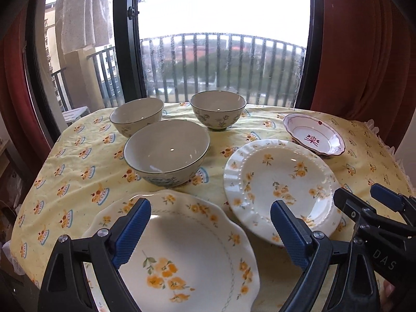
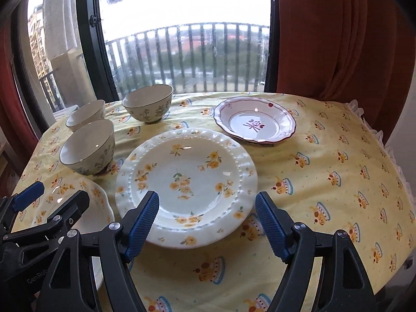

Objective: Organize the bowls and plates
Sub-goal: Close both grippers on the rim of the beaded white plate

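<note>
Daylight from a tall window [image 1: 223, 39] with a railed balcony is seen behind the bench [image 2: 325, 182], which is covered by a yellow printed cloth. Nothing is stacked yet: every dish is laid singly on the cloth, apparently so that each can be reached. A scalloped floral plate [image 1: 197, 254] is placed nearest, on the left; just beside it a beaded floral plate [image 2: 187, 176] is set, and farther back a red-rimmed dish [image 2: 256, 122]. Three bowls [image 1: 166, 150] are grouped at the left rear, upright and apart. The left hand-held gripper [image 1: 210, 231] is held above the scalloped plate with jaws wide and nothing gripped; the right hand-held gripper [image 2: 208, 223] is likewise spread and empty above the near rim of the beaded plate, presumably in readiness for a pick.
</note>
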Motion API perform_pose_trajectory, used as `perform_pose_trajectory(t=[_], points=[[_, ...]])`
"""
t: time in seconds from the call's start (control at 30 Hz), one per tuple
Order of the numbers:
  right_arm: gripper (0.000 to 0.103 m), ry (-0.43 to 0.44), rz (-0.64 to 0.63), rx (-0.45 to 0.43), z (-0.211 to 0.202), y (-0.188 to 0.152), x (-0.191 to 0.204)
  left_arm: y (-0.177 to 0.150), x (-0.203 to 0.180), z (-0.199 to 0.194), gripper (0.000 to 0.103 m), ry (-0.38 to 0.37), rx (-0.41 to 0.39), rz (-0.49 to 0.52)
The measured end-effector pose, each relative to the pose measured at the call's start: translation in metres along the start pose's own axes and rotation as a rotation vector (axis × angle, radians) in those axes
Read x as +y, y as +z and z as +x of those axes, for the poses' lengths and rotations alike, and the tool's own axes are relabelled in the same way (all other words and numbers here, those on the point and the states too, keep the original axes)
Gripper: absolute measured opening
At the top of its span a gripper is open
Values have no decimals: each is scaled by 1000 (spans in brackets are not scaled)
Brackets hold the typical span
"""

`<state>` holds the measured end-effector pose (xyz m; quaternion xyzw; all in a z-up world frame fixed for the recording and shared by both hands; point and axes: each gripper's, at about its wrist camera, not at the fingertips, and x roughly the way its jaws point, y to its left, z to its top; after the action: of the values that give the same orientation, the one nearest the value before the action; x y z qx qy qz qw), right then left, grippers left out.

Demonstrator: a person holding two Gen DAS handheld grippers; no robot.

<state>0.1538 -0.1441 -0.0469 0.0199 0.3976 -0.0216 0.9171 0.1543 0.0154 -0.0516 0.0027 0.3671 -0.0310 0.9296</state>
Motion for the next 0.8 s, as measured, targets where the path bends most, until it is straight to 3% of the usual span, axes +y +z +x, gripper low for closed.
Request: perform_pose_trajectory(t=[0.3, 0.8], points=[[79, -3, 38, 12, 29, 24, -24, 22, -24, 36, 93, -20, 28, 31], [79, 36, 90, 121, 92, 26, -42, 19, -48, 98, 82, -69, 188, 90]])
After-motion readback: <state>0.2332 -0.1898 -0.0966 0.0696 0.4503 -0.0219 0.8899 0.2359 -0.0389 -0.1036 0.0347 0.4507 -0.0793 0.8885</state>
